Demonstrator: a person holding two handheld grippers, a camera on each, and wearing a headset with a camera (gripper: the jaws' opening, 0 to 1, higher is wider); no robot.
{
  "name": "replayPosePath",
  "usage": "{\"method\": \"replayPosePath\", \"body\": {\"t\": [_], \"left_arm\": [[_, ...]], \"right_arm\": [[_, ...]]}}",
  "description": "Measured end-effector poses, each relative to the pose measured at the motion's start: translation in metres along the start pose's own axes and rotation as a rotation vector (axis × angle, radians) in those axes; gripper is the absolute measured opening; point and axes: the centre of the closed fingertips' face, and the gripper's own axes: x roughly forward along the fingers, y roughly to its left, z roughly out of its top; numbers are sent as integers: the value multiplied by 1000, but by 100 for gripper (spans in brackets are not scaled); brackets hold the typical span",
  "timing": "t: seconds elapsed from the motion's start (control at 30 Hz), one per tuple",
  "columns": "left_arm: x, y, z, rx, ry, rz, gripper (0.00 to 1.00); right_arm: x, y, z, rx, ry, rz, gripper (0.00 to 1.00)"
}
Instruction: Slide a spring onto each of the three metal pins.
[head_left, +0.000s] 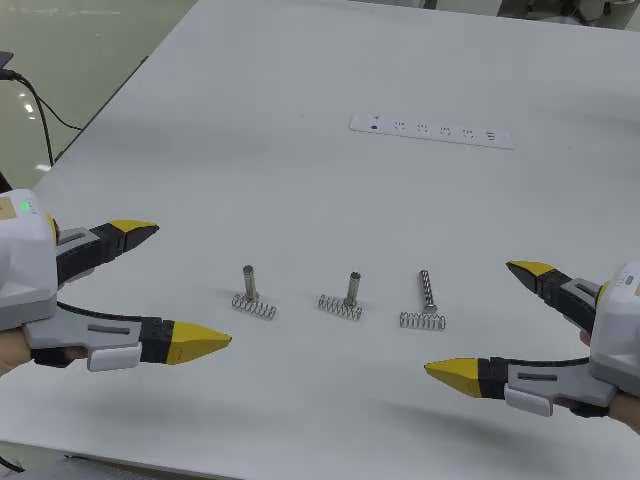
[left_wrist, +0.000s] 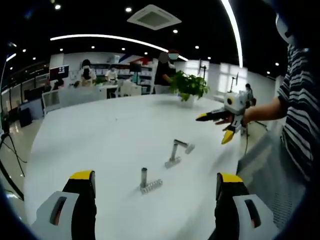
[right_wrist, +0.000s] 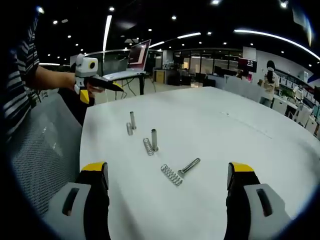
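Observation:
Three metal pins sit in a row mid-table. The left pin (head_left: 249, 281) and middle pin (head_left: 353, 288) stand upright; the right pin (head_left: 425, 289) lies on its side. A loose spring lies in front of each: left spring (head_left: 254, 306), middle spring (head_left: 340, 307), right spring (head_left: 422, 321). My left gripper (head_left: 182, 287) hovers open left of the row, holding nothing. My right gripper (head_left: 482, 320) hovers open to the right, also holding nothing. The right gripper view has the lying pin (right_wrist: 189, 166) and its spring (right_wrist: 171, 175) nearest. The left gripper view has an upright pin (left_wrist: 144, 177) nearest.
A white power strip (head_left: 432, 131) lies farther back on the white table (head_left: 300, 180). A black cable (head_left: 38, 105) runs over the floor past the table's left edge. A potted plant (left_wrist: 189, 86) stands at the table's far end, and people stand beyond it.

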Motion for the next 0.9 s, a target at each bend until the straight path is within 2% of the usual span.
{"method": "replayPosePath", "body": {"t": [0.2, 0.43, 0.9], "left_arm": [[-1, 0, 3, -1, -10, 3, 98], [-3, 2, -2, 5, 8, 3, 98], [-2, 1, -1, 9, 11, -2, 98]], "right_arm": [[0, 0, 0, 2, -1, -2, 99], [1, 0, 2, 0, -3, 1, 99], [2, 0, 1, -3, 0, 7, 99]]}}
